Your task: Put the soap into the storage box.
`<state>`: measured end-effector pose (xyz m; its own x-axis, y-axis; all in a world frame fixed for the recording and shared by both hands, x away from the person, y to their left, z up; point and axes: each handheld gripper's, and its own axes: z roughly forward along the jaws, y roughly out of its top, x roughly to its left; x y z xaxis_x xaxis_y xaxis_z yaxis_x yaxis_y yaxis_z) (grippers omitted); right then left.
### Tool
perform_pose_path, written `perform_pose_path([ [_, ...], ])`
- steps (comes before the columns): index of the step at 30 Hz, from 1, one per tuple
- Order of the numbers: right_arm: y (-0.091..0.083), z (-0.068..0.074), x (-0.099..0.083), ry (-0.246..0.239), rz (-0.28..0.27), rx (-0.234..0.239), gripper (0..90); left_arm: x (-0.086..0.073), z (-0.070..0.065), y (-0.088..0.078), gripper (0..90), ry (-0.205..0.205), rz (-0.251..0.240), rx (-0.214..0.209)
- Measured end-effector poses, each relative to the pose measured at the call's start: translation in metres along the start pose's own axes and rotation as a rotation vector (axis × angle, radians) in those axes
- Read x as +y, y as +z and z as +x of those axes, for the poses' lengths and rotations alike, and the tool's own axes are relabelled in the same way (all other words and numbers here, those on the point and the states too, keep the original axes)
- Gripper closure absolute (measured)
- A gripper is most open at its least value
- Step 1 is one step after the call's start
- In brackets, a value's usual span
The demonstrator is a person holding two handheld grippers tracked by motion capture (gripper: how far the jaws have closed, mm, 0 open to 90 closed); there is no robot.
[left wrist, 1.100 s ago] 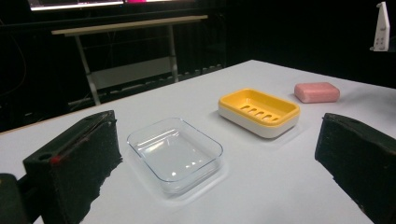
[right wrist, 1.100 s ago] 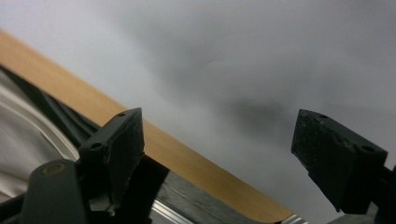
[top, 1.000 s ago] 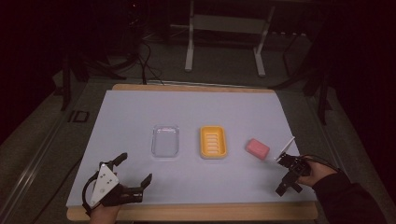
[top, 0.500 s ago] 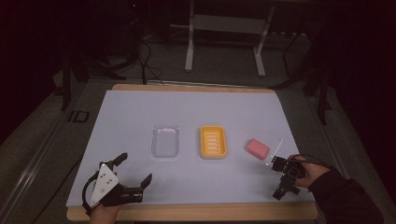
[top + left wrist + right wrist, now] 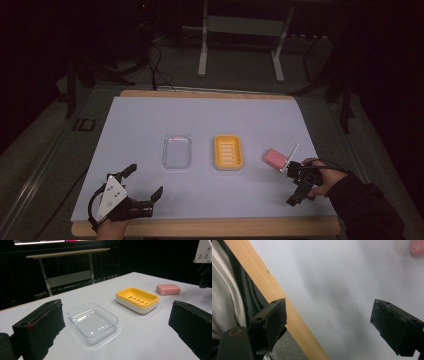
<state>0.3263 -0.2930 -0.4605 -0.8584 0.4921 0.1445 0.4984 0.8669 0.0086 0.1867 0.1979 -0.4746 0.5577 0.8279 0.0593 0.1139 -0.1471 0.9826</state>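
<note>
A clear plastic tray (image 5: 177, 151) is sitting empty near the middle of the white worktop (image 5: 150, 120), and just to its right a yellow soap dish (image 5: 228, 151) with a slotted floor and a white base is also lying empty. A pink bar of soap (image 5: 275, 158) is resting on the worktop itself, toward the right edge, apart from the dish. No label or writing is showing on any of them.

At the near left corner, a person's left gripper (image 5: 146, 187) is hovering with its black jaws spread wide, holding nothing and facing the tray and dish in the left gripper view, where the tray (image 5: 92, 321), the dish (image 5: 137, 299) and the soap (image 5: 168, 289) are lining up across the surface. Near the right edge, the right gripper (image 5: 300, 185) is sitting just beside the soap, its jaws likewise gaping wide and empty; in the right gripper view it is pointing at the worktop's wooden near edge (image 5: 287, 315), with the soap (image 5: 417, 247) peeking in at the top corner.
</note>
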Motion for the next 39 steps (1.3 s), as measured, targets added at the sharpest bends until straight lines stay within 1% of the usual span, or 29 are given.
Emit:
perform_pose_path([
  [2,0.001,-0.003,0.001,0.007,0.000,0.004,13.5,0.000,0.000,0.000,0.3,-0.001,0.000,0.000],
  [3,0.001,-0.005,0.001,0.001,0.002,-0.001,13.5,0.000,0.000,0.000,0.3,-0.001,0.000,0.000],
  [5,0.002,-0.009,0.001,0.010,0.007,-0.003,13.5,0.000,0.000,0.000,0.3,-0.001,0.000,0.000],
  [6,0.002,-0.012,0.001,0.001,0.010,-0.015,13.6,0.000,0.000,0.000,0.3,-0.001,0.000,-0.001],
  [7,0.002,-0.014,0.001,0.010,0.014,-0.022,13.6,0.000,0.000,0.000,0.3,-0.001,0.000,-0.001],
  [8,0.002,-0.016,0.001,0.010,0.015,-0.025,13.7,0.000,0.000,0.000,0.3,-0.001,0.000,-0.001],
  [10,0.001,-0.021,0.001,0.007,0.010,-0.031,13.7,0.000,0.000,0.000,0.3,-0.002,0.000,-0.001],
  [11,0.000,-0.023,0.001,0.013,0.002,-0.033,13.8,0.000,0.000,0.000,0.3,-0.002,0.000,-0.001],
  [14,-0.002,-0.030,0.002,0.009,-0.026,-0.046,13.9,0.000,0.000,0.000,0.3,-0.002,0.000,0.000],
  [15,-0.003,-0.032,0.002,0.019,-0.027,-0.050,14.0,0.000,0.000,0.000,0.3,-0.002,0.000,-0.001],
  [18,-0.005,-0.039,0.004,0.023,-0.027,-0.069,15.4,0.000,0.000,0.000,0.3,-0.001,0.000,-0.001],
  [20,-0.005,-0.043,0.005,0.025,-0.029,-0.069,15.5,0.000,0.000,0.000,0.3,-0.001,0.000,-0.001],
  [22,-0.006,-0.048,0.007,0.034,-0.033,-0.071,18.8,0.000,0.000,0.000,0.3,-0.001,0.001,-0.001],
  [24,-0.006,-0.050,0.008,0.038,-0.040,-0.072,18.8,0.000,0.000,0.001,0.3,0.000,0.001,-0.003],
  [25,-0.006,-0.055,0.011,0.054,-0.043,-0.067,18.8,0.000,0.000,0.001,0.3,0.001,0.002,-0.004],
  [29,-0.006,-0.057,0.013,0.051,-0.046,-0.070,18.7,0.000,0.000,0.001,0.3,0.003,0.004,-0.005],
  [30,-0.004,-0.061,0.017,0.055,-0.040,-0.069,18.3,0.000,-0.001,0.001,0.3,0.003,0.004,-0.005],
  [32,-0.003,-0.062,0.018,0.049,-0.038,-0.072,17.9,0.000,-0.001,0.001,0.3,0.004,0.004,-0.006],
  [36,-0.003,-0.066,0.023,0.047,-0.044,-0.087,17.4,0.000,-0.001,0.001,0.3,0.005,0.004,-0.007],
  [39,-0.005,-0.071,0.029,0.040,-0.075,-0.091,17.5,0.000,-0.001,0.001,0.3,0.005,0.004,-0.009],
])
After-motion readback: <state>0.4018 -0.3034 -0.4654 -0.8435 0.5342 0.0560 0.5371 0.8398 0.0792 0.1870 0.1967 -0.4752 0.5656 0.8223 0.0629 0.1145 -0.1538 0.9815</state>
